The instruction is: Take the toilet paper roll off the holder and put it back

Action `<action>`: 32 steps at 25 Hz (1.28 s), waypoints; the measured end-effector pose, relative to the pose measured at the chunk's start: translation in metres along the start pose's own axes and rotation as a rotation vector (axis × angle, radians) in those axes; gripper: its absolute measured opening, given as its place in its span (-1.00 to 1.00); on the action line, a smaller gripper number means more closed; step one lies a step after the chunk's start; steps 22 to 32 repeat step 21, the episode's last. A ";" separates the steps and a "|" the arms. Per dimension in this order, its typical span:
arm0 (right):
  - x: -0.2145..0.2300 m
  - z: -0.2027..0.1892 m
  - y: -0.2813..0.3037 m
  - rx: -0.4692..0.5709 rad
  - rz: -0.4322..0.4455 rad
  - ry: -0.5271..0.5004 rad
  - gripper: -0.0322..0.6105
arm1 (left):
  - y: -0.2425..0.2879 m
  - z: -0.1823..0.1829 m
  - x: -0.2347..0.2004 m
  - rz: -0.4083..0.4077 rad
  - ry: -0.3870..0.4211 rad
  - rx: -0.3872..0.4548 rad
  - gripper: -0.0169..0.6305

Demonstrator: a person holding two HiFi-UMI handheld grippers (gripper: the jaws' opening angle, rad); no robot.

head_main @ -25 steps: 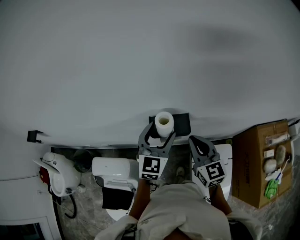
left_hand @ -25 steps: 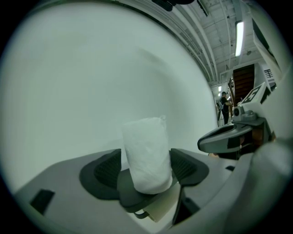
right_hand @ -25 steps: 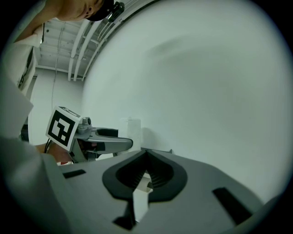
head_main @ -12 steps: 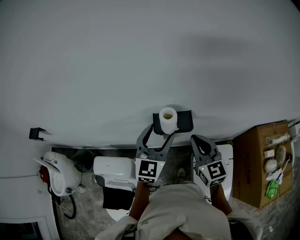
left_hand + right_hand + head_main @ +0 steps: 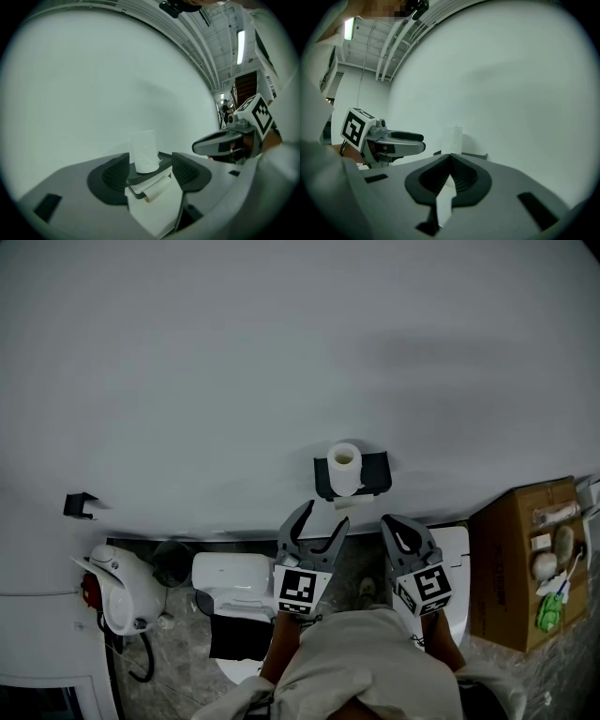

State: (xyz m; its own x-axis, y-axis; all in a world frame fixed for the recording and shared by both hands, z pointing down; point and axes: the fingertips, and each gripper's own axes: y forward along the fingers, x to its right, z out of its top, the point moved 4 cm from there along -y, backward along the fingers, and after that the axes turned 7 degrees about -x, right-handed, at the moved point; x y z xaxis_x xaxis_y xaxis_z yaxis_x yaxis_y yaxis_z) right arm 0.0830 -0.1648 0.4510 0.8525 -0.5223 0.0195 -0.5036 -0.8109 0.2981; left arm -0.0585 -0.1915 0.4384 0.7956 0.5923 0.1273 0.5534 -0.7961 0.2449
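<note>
A white toilet paper roll (image 5: pixel 345 468) stands upright on the black wall holder (image 5: pixel 375 474). In the left gripper view the toilet paper roll (image 5: pixel 144 151) sits on the holder's shelf (image 5: pixel 161 165), and a second roll (image 5: pixel 157 186) with a loose sheet hangs under it. My left gripper (image 5: pixel 314 523) is open and a short way back from the roll. Its jaws have just been closing with nothing between them. My right gripper (image 5: pixel 405 532) is beside it on the right, and its own view shows the right gripper (image 5: pixel 450 157) shut and empty.
A white toilet (image 5: pixel 230 582) stands on the floor below left, with a white and red appliance (image 5: pixel 117 592) further left. A small black hook (image 5: pixel 80 505) is on the wall. A cardboard box (image 5: pixel 525 563) with small items stands at the right.
The left gripper, which had the roll between its open jaws, has drawn back from it and narrowed its jaws. The roll stays on the holder. The right gripper has drawn back too.
</note>
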 end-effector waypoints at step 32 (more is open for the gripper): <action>-0.077 -0.007 -0.040 0.025 -0.109 -0.046 -0.91 | -0.085 -0.012 0.006 -0.059 0.005 0.095 -0.13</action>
